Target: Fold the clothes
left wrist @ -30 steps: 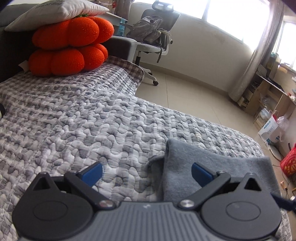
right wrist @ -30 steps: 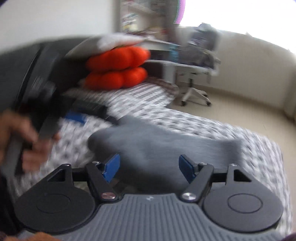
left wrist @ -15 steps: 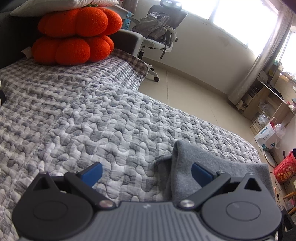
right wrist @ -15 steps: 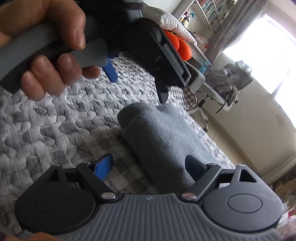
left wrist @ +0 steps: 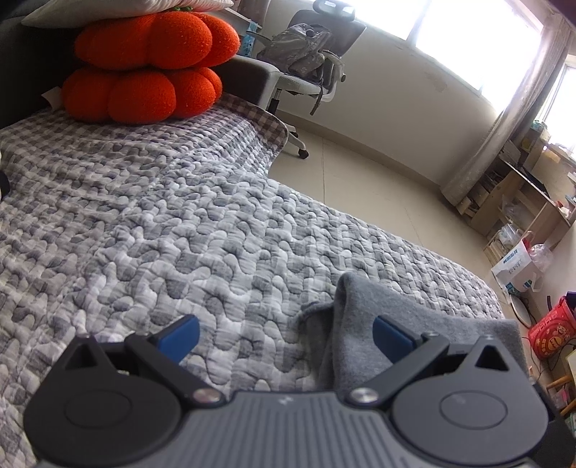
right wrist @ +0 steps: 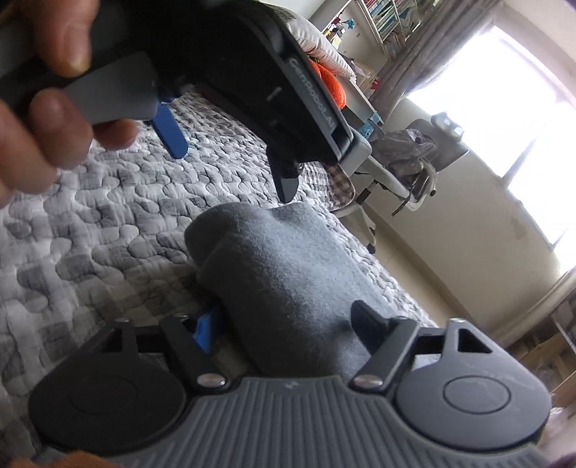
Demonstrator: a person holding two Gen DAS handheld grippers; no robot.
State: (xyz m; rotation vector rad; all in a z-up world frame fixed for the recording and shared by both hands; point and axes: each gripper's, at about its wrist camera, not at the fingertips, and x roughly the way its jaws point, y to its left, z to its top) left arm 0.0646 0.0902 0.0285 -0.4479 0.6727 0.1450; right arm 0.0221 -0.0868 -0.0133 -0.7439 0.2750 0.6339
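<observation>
Grey folded garment (right wrist: 288,273), one; two tools: left tool (left wrist: 284,334) spread, right tool (right wrist: 284,324) closing around it.

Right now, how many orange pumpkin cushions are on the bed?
2, stacked at the far end of the quilted bed: the lower cushion rests on the quilt, the upper cushion sits on it under a white pillow. More may be hidden.

Bare quilt (left wrist: 180,223) lies open left of the grey garment (left wrist: 424,324); orange cushions (left wrist: 144,72) block its far end.
</observation>
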